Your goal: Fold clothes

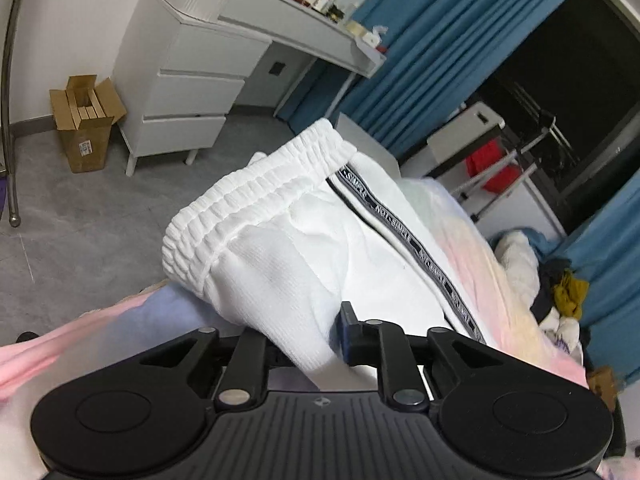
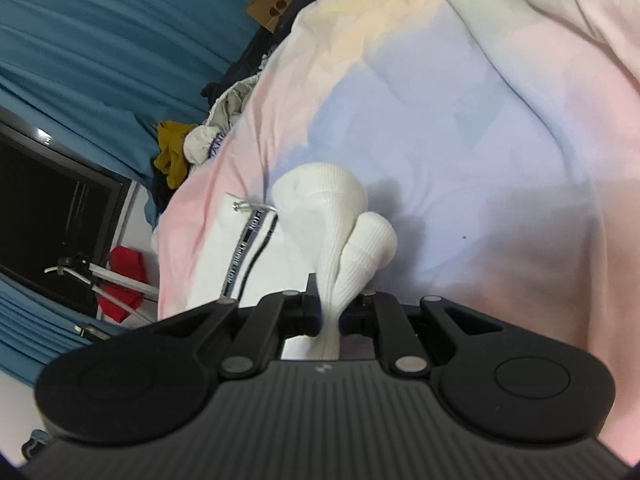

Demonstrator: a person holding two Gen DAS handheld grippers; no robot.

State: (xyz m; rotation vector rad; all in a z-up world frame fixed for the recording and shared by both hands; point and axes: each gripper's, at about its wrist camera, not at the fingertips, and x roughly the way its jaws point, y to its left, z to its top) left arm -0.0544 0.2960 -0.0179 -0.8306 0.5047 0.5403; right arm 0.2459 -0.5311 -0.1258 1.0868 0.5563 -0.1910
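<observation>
Both grippers are pinching the white trousers (image 1: 296,240) above the pastel bedspread (image 2: 460,128): left gripper (image 1: 308,344) near the waistband, right gripper (image 2: 329,316) on bunched ribbed fabric.

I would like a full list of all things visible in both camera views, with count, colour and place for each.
white pants: one, white with a dark lettered side stripe, lying on the bedding, held by both tongs
bedding: one, pastel pink, blue and yellow, under the pants
drawer unit: one, white, against the wall in the left view
desk: one, white, beside the drawers, small items on top
cardboard box: one, brown, open, on the grey floor by the drawers
curtains: blue, around a dark window
clothes pile: mixed white, mustard and dark, at the bed's far edge
red item: one, on a metal rack
paper bag: one, brown, beyond the bed
left tongs: black, shut on the pants
right tongs: black, shut on the pants
</observation>
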